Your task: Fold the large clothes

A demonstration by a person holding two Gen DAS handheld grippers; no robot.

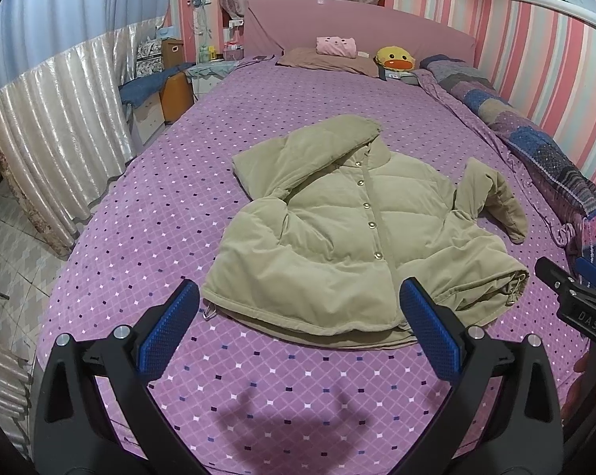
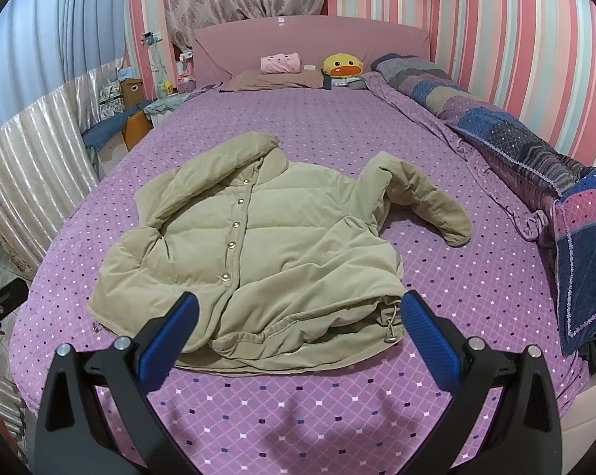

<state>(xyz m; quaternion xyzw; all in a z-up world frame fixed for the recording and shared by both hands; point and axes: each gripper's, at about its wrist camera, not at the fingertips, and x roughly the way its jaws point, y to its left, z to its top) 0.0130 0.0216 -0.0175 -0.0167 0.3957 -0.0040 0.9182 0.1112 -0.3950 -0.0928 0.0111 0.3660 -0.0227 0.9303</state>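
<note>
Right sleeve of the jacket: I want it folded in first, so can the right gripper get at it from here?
Probably yes. The right gripper is open, holding nothing, and hovers over the jacket's hem; the sleeve lies uncovered on the bed beyond, with nothing between.

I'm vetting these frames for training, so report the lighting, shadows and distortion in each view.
Left wrist view: even indoor light, sharp focus; the open left gripper casts a soft shadow on the purple bedspread; strong fisheye bends the striped wall, corners vignetted black. Right wrist view: same bowing and dark corners; fainter shadow beneath the open right gripper; jacket crisp, no glare.
</note>
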